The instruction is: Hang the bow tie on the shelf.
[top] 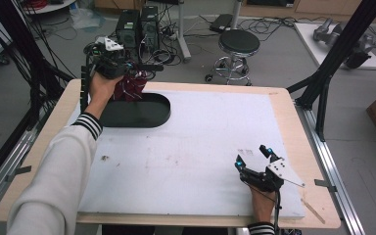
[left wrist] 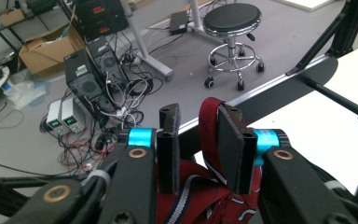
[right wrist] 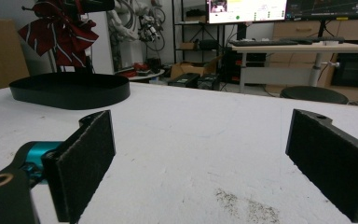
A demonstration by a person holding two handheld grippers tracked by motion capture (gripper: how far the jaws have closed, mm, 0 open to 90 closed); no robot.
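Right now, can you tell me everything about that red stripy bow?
The dark red fabric bow with white and grey stripes looks soft and crumpled, with loops and hanging tails. It hangs above the far end of the black oval tray, bunched between the jaws of the left hand-held gripper, which are parted around a fold of it.

Red striped cloth [left wrist: 200, 196] lower part cut off by frame bottom.

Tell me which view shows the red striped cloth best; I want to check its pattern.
The left gripper view: the red striped cloth lies close-up between the left gripper's fingers, stripes plain. The high view shows it small above the black tray; the right gripper view shows it hanging far off.
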